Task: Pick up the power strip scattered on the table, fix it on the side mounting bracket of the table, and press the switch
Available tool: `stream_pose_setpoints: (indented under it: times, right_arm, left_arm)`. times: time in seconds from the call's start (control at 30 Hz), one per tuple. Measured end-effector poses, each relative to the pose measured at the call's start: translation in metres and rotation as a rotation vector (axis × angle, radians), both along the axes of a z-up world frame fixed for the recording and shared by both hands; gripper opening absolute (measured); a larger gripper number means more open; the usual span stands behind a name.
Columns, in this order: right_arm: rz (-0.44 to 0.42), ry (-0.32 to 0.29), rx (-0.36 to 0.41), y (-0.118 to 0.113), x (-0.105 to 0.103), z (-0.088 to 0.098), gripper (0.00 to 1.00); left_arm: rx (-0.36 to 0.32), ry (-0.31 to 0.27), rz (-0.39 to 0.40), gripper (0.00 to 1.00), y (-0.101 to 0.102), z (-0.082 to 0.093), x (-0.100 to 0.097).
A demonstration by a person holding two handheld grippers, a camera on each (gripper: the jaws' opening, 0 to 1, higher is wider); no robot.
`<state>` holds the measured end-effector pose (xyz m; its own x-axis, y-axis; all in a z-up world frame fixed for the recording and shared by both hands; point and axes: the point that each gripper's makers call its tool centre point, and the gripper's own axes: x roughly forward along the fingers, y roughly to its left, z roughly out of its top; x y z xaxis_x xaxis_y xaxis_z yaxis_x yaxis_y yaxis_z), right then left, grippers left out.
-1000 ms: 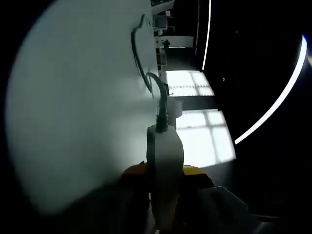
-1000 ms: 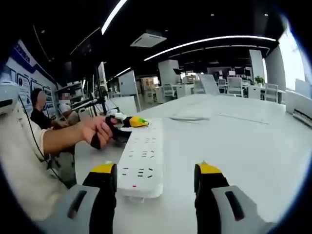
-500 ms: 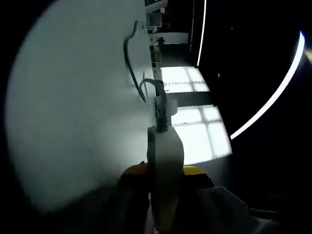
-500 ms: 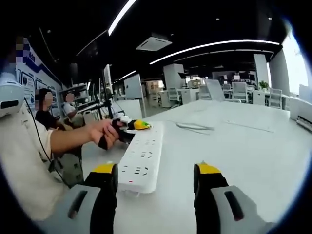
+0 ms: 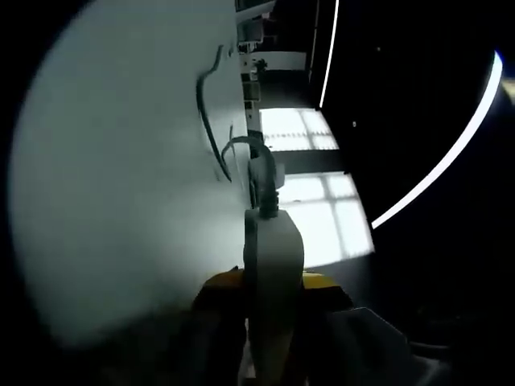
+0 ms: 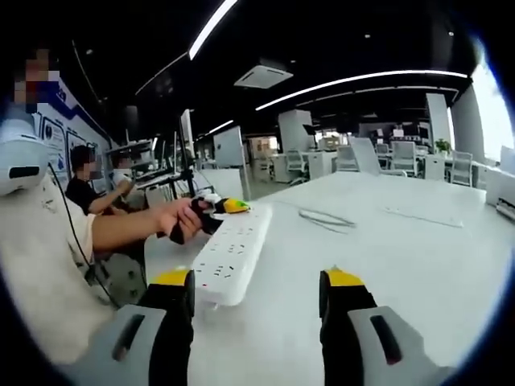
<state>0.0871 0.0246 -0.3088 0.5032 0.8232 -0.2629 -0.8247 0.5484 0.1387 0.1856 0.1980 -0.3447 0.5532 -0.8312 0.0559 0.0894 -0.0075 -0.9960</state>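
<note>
- Power strip (image 6: 229,251): a long white multi-socket bar, held just above the white desk (image 6: 402,265), toward the desk's left edge in the right gripper view. Its far end is gripped, its near end hangs free beside the right claw's left jaw.
- Left claw (image 5: 273,283): closed on the strip's end. In the left gripper view the white body stands edge-on between the yellow-tipped jaws, with the grey cable (image 5: 211,121) leaving its far end and trailing across the desk top.
- In the right gripper view the person's hand (image 6: 179,219) works that left claw (image 6: 219,207) at the far end of the strip.
- Right claw (image 6: 256,291): jaws wide apart with nothing between them, poised low over the desk just to the right of the strip's near end.
- Step in hand, as I judge it: the pick-up is done and the strip is being carried toward the desk's side. The bracket itself I cannot make out.
- Next move calls for turning the strip to match the bracket, seating it without snagging the trailing cable, and keeping the right claw free for the switch.
</note>
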Motion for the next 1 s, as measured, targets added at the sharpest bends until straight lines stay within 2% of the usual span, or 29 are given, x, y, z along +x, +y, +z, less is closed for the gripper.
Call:
stream_pose_setpoints:
  times: [0.27, 0.5, 0.67, 1.0]
  right_arm:
    - [0.055, -0.018, 0.025, 0.016, -0.014, 0.007, 0.58]
    - [0.068, -0.014, 0.012, 0.031, -0.020, 0.002, 0.58]
    - [0.072, -0.014, 0.012, 0.038, -0.021, 0.002, 0.57]
    - [0.083, -0.012, 0.014, 0.063, -0.026, 0.003, 0.57]
  left_arm:
    - [-0.005, -0.023, -0.015, 0.26, 0.024, 0.004, -0.002]
    - [-0.017, -0.036, -0.025, 0.26, 0.045, 0.005, -0.005]
    - [-0.039, -0.039, -0.069, 0.26, 0.060, 0.010, -0.006]
    - [-0.039, -0.057, -0.097, 0.26, 0.094, 0.017, -0.007]
